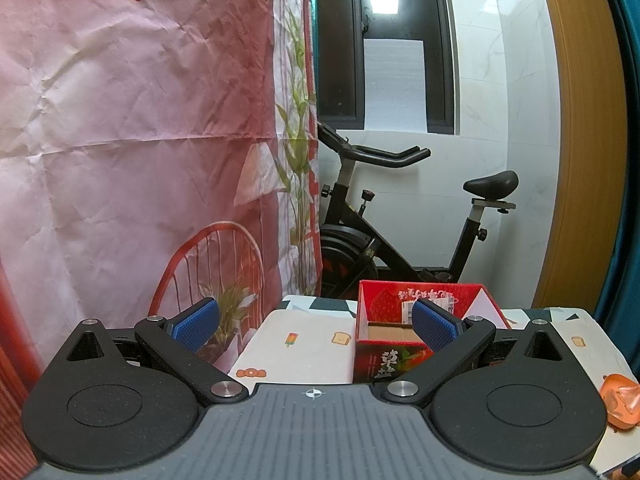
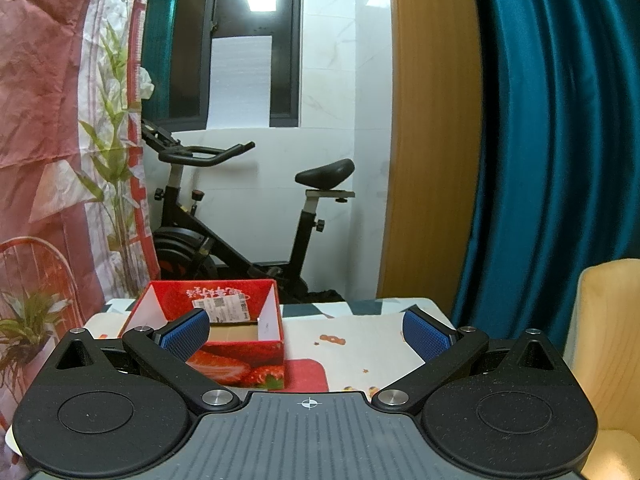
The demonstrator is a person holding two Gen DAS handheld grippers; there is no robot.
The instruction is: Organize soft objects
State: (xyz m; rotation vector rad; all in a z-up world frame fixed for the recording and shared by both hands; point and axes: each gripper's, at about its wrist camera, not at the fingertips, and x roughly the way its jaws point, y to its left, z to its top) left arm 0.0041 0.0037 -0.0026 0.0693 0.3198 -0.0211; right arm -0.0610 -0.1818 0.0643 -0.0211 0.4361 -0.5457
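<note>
Two grippers hover over the table [image 2: 352, 332], and each has its blue pads spread wide with nothing between them: the left gripper [image 1: 316, 322] fills the lower part of its view, the right gripper [image 2: 306, 330] the lower part of its own. The red box [image 2: 224, 332] sits open at lower left of centre in the right view and right of centre in the left view, and what shows of its cardboard floor looks bare. The only soft thing in sight is an orange toy [image 1: 620, 402] at the far right edge of the left view, half cut off by the frame. That is the likely risk: the toy lies where neither camera sees it well, so a reach could miss or nudge it off the table edge. The light box could also slide or tip if a gripper knocks its wall.
</note>
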